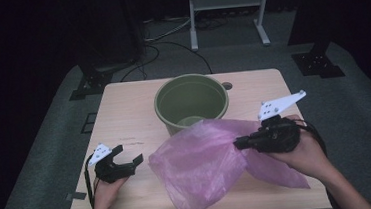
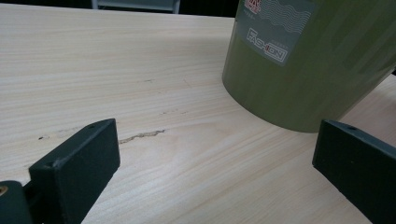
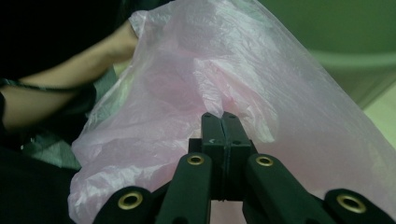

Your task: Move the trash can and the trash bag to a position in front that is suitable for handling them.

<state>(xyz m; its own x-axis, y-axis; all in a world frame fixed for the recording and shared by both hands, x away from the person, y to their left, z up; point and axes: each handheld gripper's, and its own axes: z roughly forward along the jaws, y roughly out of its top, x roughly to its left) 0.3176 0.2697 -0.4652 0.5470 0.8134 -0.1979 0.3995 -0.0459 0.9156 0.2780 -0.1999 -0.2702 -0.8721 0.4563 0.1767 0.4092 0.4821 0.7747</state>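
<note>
While resting low on the table (image 1: 125, 124), left gripper (image 1: 123, 158) with jaws wide apart, empty. Beside it, right gripper (image 1: 238, 143) with jaws closed on the pink bag (image 1: 203, 163), lifted and draped over the front table edge. Behind, touching the bag, green bucket (image 1: 191, 103).

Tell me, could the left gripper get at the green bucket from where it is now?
Probably yes. The left gripper is open with bare table between it and the green bucket. The pink bag, held by the right gripper, lies off to the side.
</note>
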